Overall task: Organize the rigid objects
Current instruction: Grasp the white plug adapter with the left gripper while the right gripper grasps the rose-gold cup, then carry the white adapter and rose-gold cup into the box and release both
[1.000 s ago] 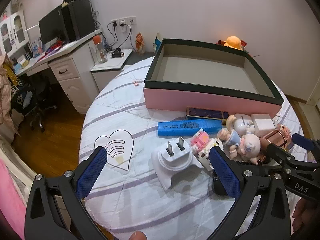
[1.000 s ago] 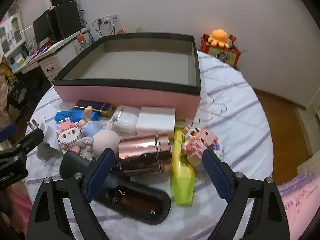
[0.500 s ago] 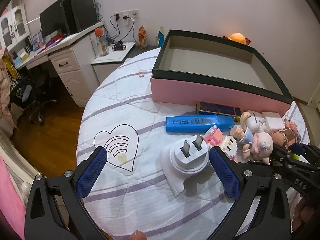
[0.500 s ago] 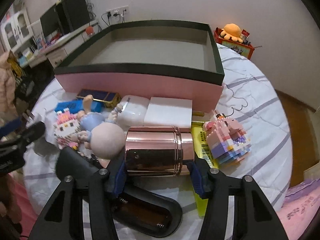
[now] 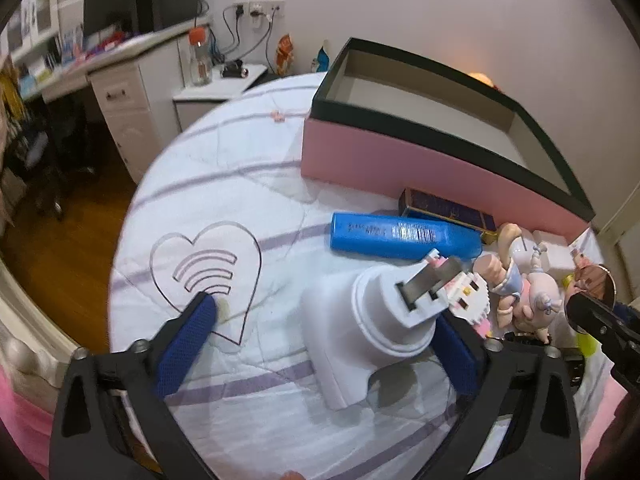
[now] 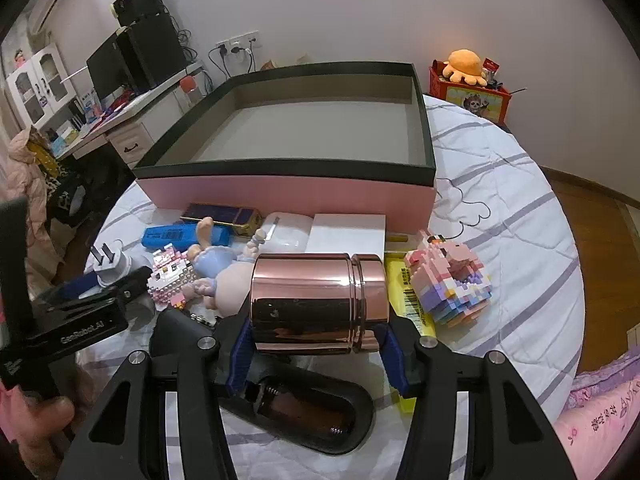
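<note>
You had one open box (image 6: pixel 288 192) on the bed (image 6: pixel 500 216), pink on the outside, dark round the rim and bare grey inside, with every loose item lying in a row just in front of its near wall. Counted across, you had one rose-gold metal canister (image 6: pixel 316 300), one white plug adapter (image 5: pixel 376 320), one blue tube (image 5: pixel 404 236), one flat dark blue case (image 5: pixel 444 206), one doll in a blue dress (image 6: pixel 216 268), two pixel-block figures (image 6: pixel 448 280), one white square box (image 6: pixel 348 234), one yellow tube (image 6: pixel 408 300) and one black pouch with a brown bottle (image 6: pixel 304 412) in it.

The canister was shiny and mirror-like, lying on its side with its lid end to the right. Your right gripper (image 6: pixel 316 356) was pinching it, one blue pad on each end, over the black pouch.

The adapter was white and rounded, its two flat metal prongs pointing up and away. Your left gripper (image 5: pixel 320 336) straddled it with jaws closing: the right pad sat just beside its round head, the left pad well apart from it on the heart drawing (image 5: pixel 204 264).
</note>
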